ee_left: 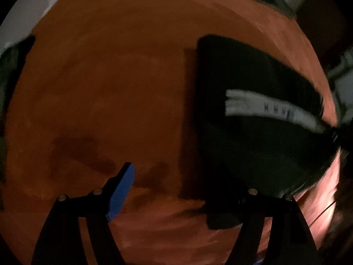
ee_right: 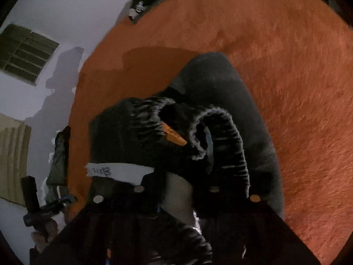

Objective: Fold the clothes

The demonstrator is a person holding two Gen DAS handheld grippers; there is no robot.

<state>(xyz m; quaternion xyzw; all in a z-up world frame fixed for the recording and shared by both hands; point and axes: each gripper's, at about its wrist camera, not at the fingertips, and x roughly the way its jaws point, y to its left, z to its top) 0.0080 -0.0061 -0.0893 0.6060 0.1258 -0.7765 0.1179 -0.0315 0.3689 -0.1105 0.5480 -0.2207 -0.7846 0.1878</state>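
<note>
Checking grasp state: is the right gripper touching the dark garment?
Touching. In the right wrist view, the dark garment is bunched around the right gripper, its orange pad buried in the gathered waistband.

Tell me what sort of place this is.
Probably a room in a home, maybe a bedroom: an orange blanket-like surface fills both views, a dark garment lies on it, and a plain white wall carries a louvred vent.

Looks like a home room: fuzzy orange blanket as work surface, plain white wall with a slatted vent, dark clothes around.
</note>
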